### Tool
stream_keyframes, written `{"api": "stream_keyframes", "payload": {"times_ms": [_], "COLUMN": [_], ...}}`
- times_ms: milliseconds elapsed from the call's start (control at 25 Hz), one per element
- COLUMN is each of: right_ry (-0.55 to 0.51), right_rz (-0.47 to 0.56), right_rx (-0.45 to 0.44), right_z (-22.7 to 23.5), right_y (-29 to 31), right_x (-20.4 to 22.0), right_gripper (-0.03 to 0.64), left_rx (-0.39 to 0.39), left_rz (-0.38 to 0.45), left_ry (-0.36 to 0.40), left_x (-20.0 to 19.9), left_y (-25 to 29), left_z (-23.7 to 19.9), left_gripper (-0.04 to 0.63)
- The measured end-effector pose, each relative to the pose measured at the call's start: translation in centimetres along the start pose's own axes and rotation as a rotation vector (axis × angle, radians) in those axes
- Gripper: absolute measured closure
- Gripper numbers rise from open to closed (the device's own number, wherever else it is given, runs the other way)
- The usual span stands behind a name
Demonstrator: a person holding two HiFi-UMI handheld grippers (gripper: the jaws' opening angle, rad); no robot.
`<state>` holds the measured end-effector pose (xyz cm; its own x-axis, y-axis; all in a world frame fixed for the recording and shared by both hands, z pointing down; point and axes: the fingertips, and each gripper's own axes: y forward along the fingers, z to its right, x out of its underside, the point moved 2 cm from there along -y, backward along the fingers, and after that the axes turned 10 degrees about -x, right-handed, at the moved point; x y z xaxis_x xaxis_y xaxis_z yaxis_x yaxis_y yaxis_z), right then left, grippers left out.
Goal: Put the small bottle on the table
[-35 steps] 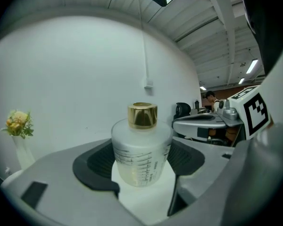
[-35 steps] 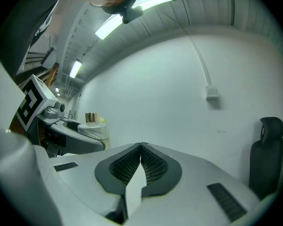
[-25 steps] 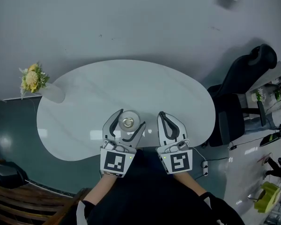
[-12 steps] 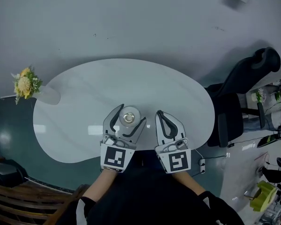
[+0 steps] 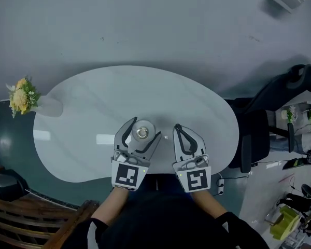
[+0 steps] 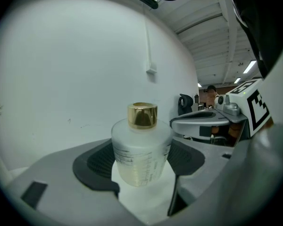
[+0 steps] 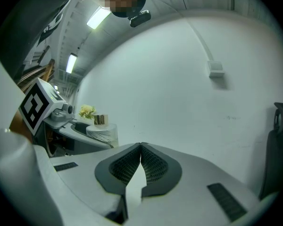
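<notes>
A small frosted bottle (image 5: 141, 132) with a gold cap stands upright between the jaws of my left gripper (image 5: 143, 129), over the near part of the white table (image 5: 145, 90). In the left gripper view the bottle (image 6: 140, 149) holds pale yellow liquid, and both dark pads press its sides, so the left gripper (image 6: 142, 161) is shut on it. I cannot tell whether its base touches the tabletop. My right gripper (image 5: 178, 127) hovers just to the right, shut and empty; its pads (image 7: 148, 164) meet at the tips. From there the bottle (image 7: 103, 129) shows at the left.
A white vase with yellow flowers (image 5: 24, 97) stands at the table's far left end. A black office chair (image 5: 272, 110) sits off the table's right end. A wooden bench (image 5: 26, 222) is at the lower left. Beyond the table is bare grey floor.
Both grippers hold the same pose over the table's near edge, the left one still on the bottle. Only the head view has drifted slightly.
</notes>
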<state>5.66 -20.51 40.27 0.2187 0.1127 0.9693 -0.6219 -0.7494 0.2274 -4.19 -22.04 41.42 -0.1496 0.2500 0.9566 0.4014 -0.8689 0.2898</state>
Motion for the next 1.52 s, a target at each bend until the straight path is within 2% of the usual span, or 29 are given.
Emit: {"api": "stream_keyframes", "payload": {"times_ms": [1000,1240,1360,1520], "right_ry": [0.073,0.082,0.090,0.093], "right_rz": [-0.085,-0.092,-0.101,-0.115], "right_rx": [-0.051,-0.047,-0.047,-0.052], "right_z": [2.3,2.5,2.4,2.3], "right_y": [5.7,6.6,6.9,7.2], "right_x": [6.5,7.7,8.3,9.3], "right_gripper": [0.595,0.594,0.594,0.594], "left_rx": [-0.028,-0.014,-0.022,-0.008], "left_rz": [-0.073,-0.043,-0.084,-0.065], "left_ry": [-0.013,0.026,-0.010,0.021], "left_x": [6.2,6.9,8.0,8.5], "left_y": [7.1,8.3,8.5,9.1], "left_z": [-1.7,-2.0,-1.9,-1.9], "left_gripper": [0.264,0.264,0.264,0.264]}}
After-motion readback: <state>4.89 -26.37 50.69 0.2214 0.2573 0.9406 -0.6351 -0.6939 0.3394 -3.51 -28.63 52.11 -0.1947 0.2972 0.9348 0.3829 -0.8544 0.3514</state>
